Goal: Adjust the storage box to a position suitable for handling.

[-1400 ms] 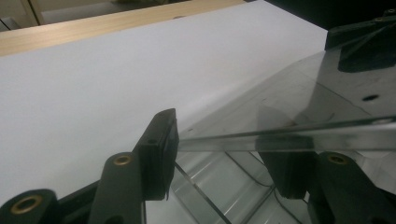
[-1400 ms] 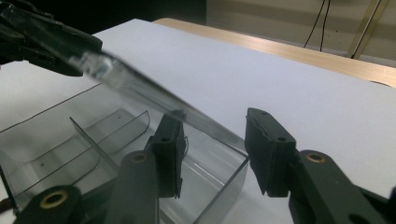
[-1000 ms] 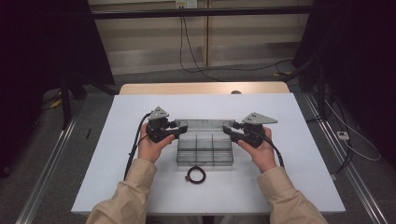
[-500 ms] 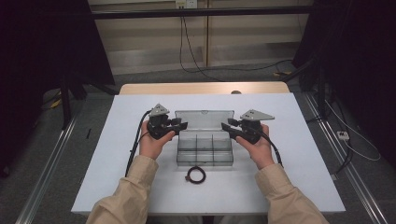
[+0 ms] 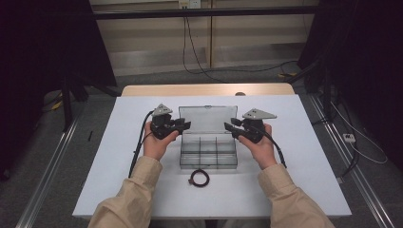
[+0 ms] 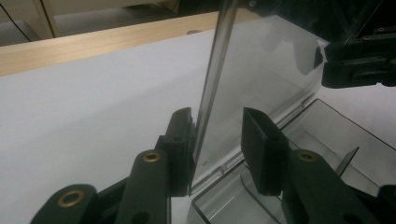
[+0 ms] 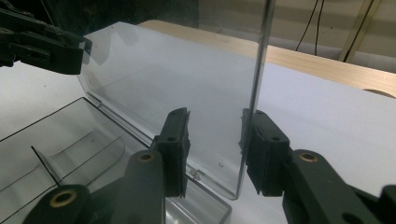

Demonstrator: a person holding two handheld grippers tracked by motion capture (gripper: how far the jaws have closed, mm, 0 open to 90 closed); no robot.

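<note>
Clear plastic compartment box (image 5: 208,151) sits mid-table, its hinged transparent lid (image 5: 206,118) standing upright at the far edge.

Nearest lies a small black cable coil (image 5: 199,177). Behind it, the left gripper (image 5: 182,125) has just been closing across the lid's left edge, one pad touching, the other off. The right gripper (image 5: 231,126) straddles the right edge, not clamped.

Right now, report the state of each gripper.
Left gripper: open, jaws have just been closing around the clear plastic box lid's edge.
Right gripper: open, astride the lid's other edge.
</note>
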